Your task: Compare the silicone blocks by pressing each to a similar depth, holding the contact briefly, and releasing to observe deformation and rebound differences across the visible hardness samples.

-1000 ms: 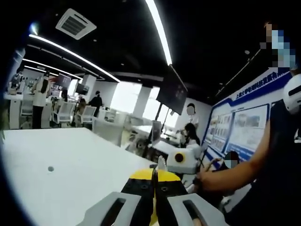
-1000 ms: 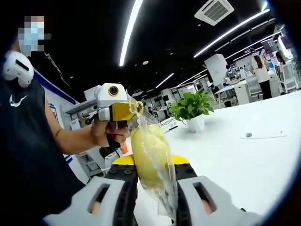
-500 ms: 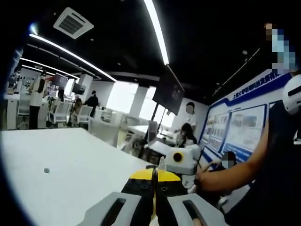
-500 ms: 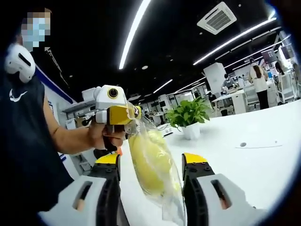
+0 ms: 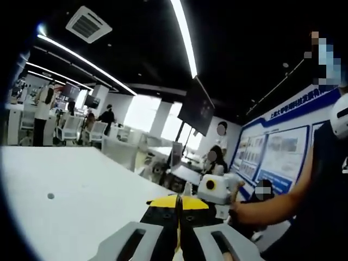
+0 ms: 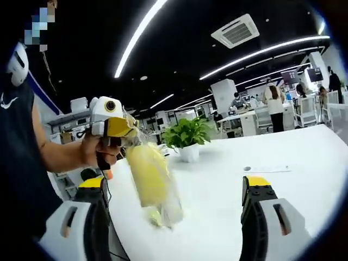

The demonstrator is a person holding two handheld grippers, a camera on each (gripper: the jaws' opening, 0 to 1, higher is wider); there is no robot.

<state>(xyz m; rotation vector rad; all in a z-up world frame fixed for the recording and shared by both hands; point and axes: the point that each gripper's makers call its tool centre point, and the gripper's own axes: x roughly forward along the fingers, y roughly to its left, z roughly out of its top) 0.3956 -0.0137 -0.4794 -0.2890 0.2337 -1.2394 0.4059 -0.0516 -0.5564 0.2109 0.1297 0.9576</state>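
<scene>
Left gripper view: the left claw [image 5: 178,209] at bottom centre is pressed closed, a clear bag edge pinched between its tips, above the white desk [image 5: 65,201].

Right gripper view: the right claw [image 6: 173,187] gapes wide, holding nothing. The bagged yellow silicone block [image 6: 148,175] hangs left of centre from the left claw.

The yellow block [image 6: 148,175] blurs inside its clear bag [image 6: 163,209]; its hardness markings are unreadable.
</scene>
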